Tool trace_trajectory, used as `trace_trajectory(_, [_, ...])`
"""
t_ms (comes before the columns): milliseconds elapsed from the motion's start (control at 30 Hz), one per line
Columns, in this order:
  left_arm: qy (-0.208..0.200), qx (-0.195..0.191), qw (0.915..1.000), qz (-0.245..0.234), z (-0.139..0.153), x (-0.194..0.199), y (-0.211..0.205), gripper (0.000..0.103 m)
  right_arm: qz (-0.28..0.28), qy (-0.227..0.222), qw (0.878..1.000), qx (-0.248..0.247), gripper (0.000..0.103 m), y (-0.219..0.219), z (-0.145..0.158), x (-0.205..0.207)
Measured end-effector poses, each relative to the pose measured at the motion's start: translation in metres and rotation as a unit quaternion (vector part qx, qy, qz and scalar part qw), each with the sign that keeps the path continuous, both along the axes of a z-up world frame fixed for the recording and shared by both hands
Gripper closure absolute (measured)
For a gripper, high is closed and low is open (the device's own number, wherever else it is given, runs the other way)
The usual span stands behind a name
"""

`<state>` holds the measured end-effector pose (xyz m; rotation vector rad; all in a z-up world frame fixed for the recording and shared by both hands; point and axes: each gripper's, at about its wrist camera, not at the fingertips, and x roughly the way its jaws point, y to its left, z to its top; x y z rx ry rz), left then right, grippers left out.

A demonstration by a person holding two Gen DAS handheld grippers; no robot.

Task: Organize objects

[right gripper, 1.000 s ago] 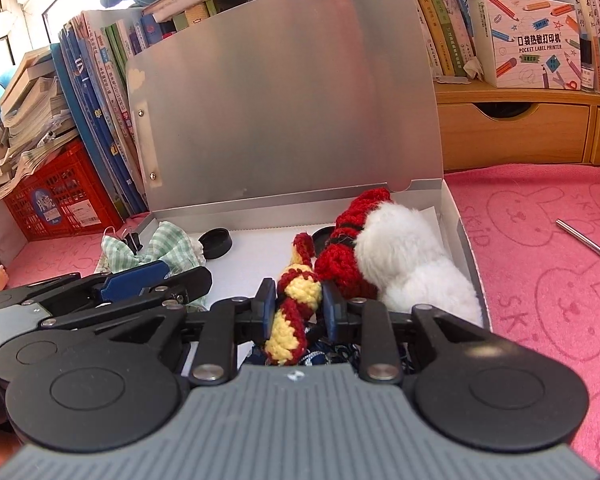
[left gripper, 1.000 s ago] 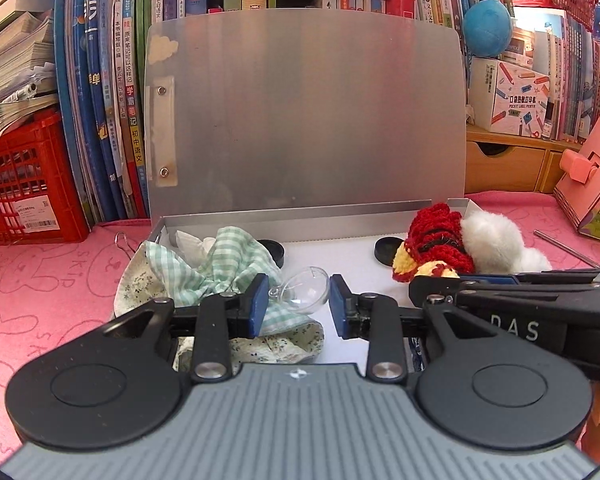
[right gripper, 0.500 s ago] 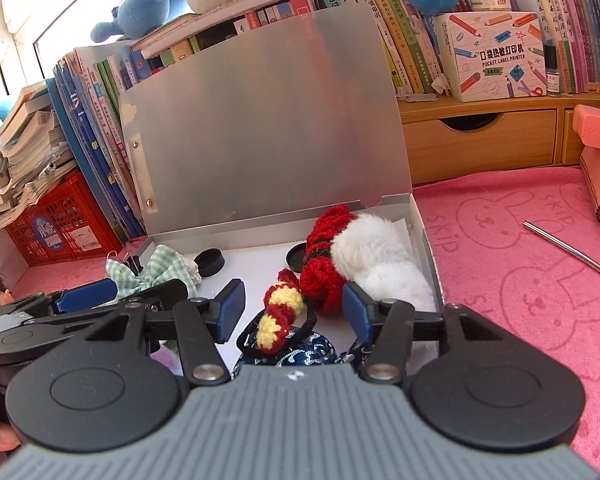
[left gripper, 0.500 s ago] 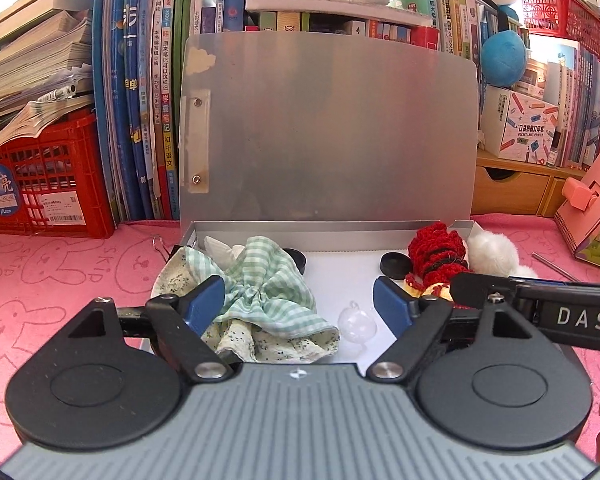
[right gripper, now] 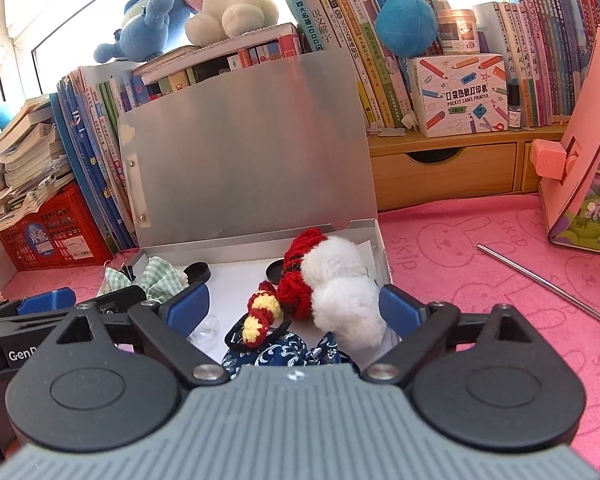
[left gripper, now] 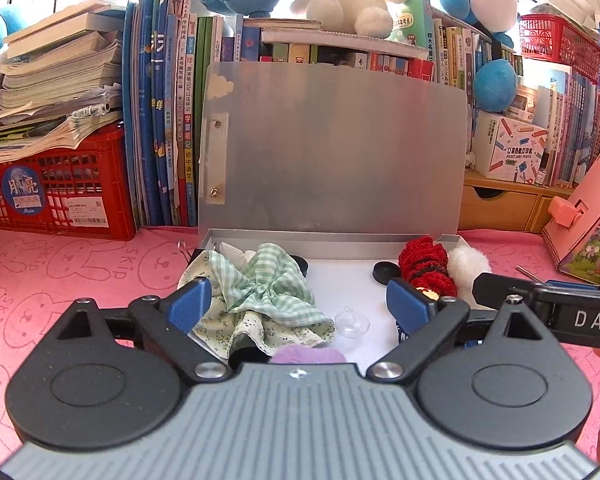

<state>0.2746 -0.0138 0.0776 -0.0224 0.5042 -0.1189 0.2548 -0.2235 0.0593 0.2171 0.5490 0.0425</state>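
A flat silver box (left gripper: 256,236) lies open on the pink mat, its lid (left gripper: 332,148) standing upright. Inside lie a green checked cloth bow (left gripper: 268,284), a clear plastic dome (left gripper: 352,322), two black discs (left gripper: 382,272), a red crochet piece (left gripper: 424,266) and a white fluffy ball (right gripper: 340,280). My left gripper (left gripper: 300,300) is open and empty, above the bow and dome. My right gripper (right gripper: 294,306) is open and empty, above a red-and-yellow crochet band (right gripper: 262,314) and a navy patterned cloth (right gripper: 284,354).
Rows of books (left gripper: 168,128) and a red crate (left gripper: 56,192) stand behind the box. A wooden drawer unit (right gripper: 444,172) sits at the back right, a pink board (right gripper: 584,156) leans at far right, and a metal rod (right gripper: 548,288) lies on the mat.
Both grippers opened and pulled back and up. The left let go of the clear dome, which now lies in the box. The right let go of the red-and-yellow band.
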Motion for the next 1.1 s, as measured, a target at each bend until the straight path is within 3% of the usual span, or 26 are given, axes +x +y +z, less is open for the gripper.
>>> trace_trajectory(233, [-0.009,0.028,0.9995,0.011,0.003,-0.020,-0.005,0.003,-0.003,-0.002,1.000,-0.010,0.002,0.001,0.001,-0.017])
trace_trajectory(1100, [0.025,0.018,0.9995,0.005,-0.014,-0.101,0.011,0.002,-0.001,0.004,0.999,-0.044,0.001,0.011,-0.011,-0.097])
